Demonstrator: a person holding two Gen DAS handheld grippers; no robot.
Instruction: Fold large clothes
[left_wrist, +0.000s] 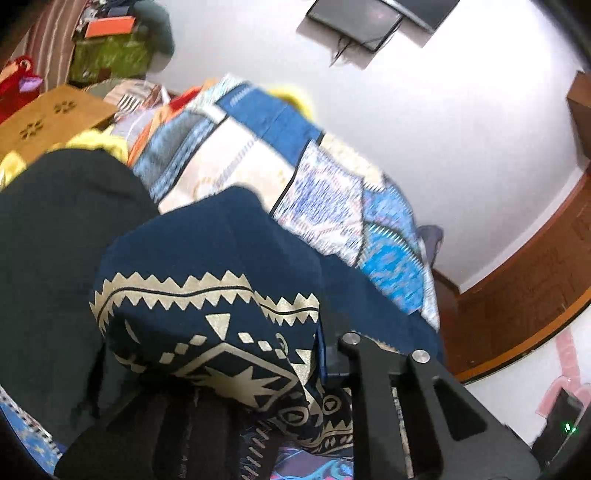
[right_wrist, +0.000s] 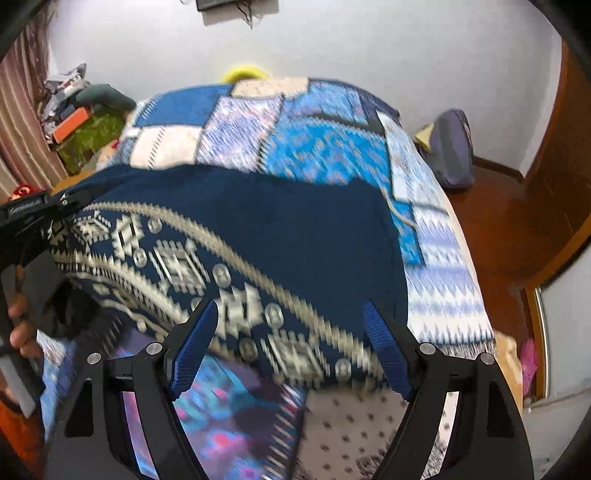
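A navy garment (left_wrist: 221, 258) with a cream geometric border lies on the bed, its near edge bunched up and lifted. In the left wrist view the cloth drapes over my left gripper (left_wrist: 299, 369), which is shut on it; only one blue pad (left_wrist: 322, 354) peeks out. The right wrist view shows that gripper (right_wrist: 40, 214) at the far left, pinching the garment's (right_wrist: 277, 236) corner above the bed. My right gripper (right_wrist: 291, 328) is open, its blue pads (right_wrist: 199, 343) spread wide over the patterned hem without touching it.
A blue and white patchwork quilt (right_wrist: 332, 147) covers the bed. Clutter and a green box (right_wrist: 88, 140) stand at the left wall, a wooden stool (left_wrist: 55, 118) beside the bed, a grey bag (right_wrist: 454, 147) on the red-brown floor at right. A person's hand (right_wrist: 18, 332) holds the left tool.
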